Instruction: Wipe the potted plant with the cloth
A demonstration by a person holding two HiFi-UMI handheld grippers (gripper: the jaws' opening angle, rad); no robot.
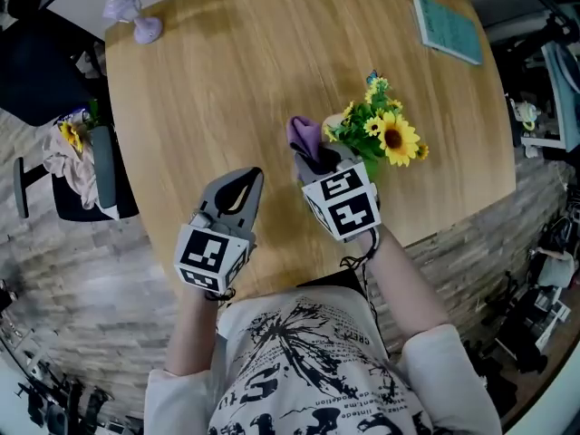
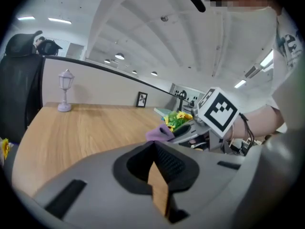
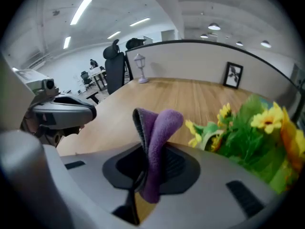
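A potted plant (image 1: 376, 132) with yellow flowers and green leaves stands on the wooden table (image 1: 245, 80), right of centre. My right gripper (image 1: 313, 159) is shut on a folded purple cloth (image 1: 304, 136), which sticks up just left of the plant. In the right gripper view the purple cloth (image 3: 155, 144) rises from the jaws with the plant (image 3: 248, 132) close on the right. My left gripper (image 1: 240, 188) hovers over the table's near edge, shut and empty, left of the right one. From the left gripper view the plant (image 2: 177, 119) and cloth (image 2: 159, 133) show beyond its closed jaws.
A small lilac lamp (image 1: 136, 21) stands at the table's far left corner and a teal book (image 1: 448, 29) lies at the far right. A framed picture (image 3: 233, 75) stands at the table's back edge. A black office chair (image 1: 54, 89) sits left of the table.
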